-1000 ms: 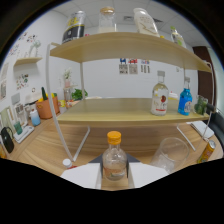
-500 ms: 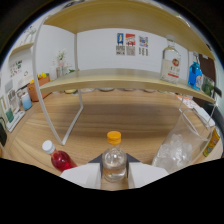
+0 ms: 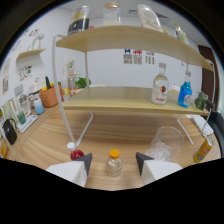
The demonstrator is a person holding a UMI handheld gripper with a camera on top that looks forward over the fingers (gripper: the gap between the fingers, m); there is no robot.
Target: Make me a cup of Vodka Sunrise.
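Note:
A small clear bottle with an orange cap (image 3: 114, 162) stands on the wooden table (image 3: 115, 132) between the fingers of my gripper (image 3: 114, 161). The gripper is open, with a gap on each side of the bottle. Just beyond the left finger (image 3: 84, 161) sits a red bottle with a white cap (image 3: 75, 152). Ahead of the right finger (image 3: 144, 160) stands a clear plastic cup with ice (image 3: 166, 142). On the lower shelf (image 3: 120, 102) beyond stand a clear bottle with a red label (image 3: 160, 88) and a blue bottle (image 3: 185, 94).
A two-level wooden shelf rack on white legs (image 3: 61, 95) spans the table; jars line its top board (image 3: 130, 37). An orange bottle (image 3: 202, 150) stands far right. A terracotta pot (image 3: 50, 95) and small containers sit at the left.
The fingers have spread apart and let go of the orange-capped bottle, which now stands on the table. The gripper has drawn back, so the bottle looks smaller and the shelf farther.

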